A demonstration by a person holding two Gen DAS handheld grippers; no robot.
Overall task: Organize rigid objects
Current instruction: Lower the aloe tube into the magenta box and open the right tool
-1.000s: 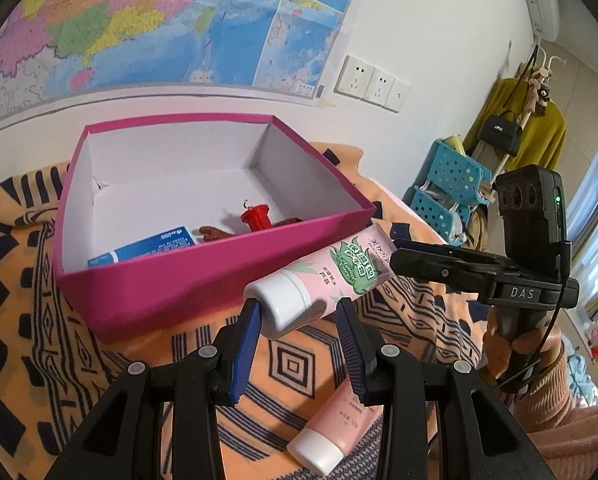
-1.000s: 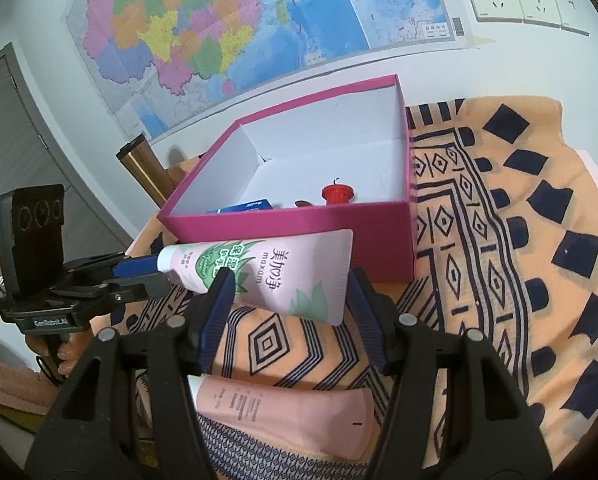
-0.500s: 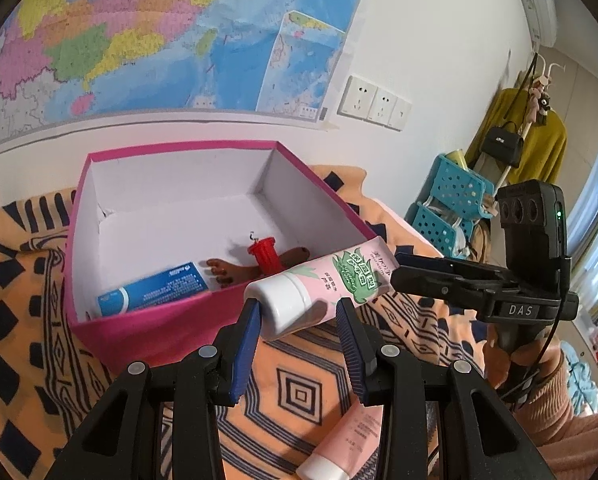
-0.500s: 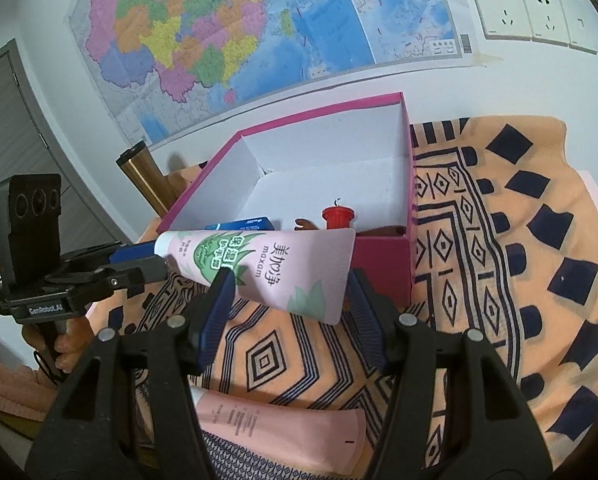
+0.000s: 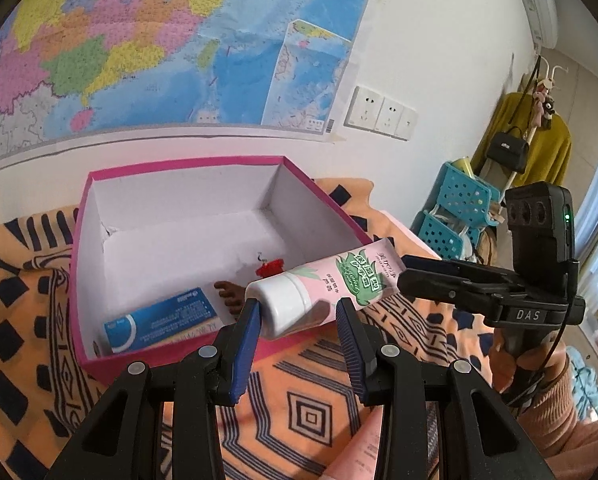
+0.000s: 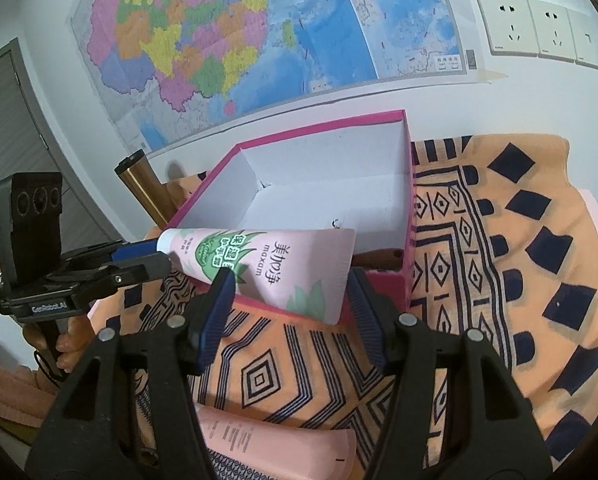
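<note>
A pink tube with green leaf print (image 5: pixel 331 286) (image 6: pixel 275 266) hangs in the air over the front rim of the pink box (image 5: pixel 99 356) (image 6: pixel 407 184). My left gripper (image 5: pixel 299 316) is shut on its white cap end. My right gripper (image 6: pixel 291 292) is shut on its flat crimped end. Inside the box lie a blue toothpaste carton (image 5: pixel 163 320), a red-topped item (image 5: pixel 270 267) and a brown piece (image 5: pixel 231 294). A second, salmon-pink tube (image 6: pixel 283 444) lies on the cloth below the grippers.
The box stands on an orange cloth with dark patterns (image 6: pixel 499 240) against a wall with a map. A gold cylinder (image 6: pixel 143 188) stands left of the box. Blue baskets (image 5: pixel 455 208) and a coat rack are at the far right.
Both grippers have lifted the leaf-print tube higher and carried it toward the box; it now hangs over the box's front rim. The salmon tube stays on the cloth.
</note>
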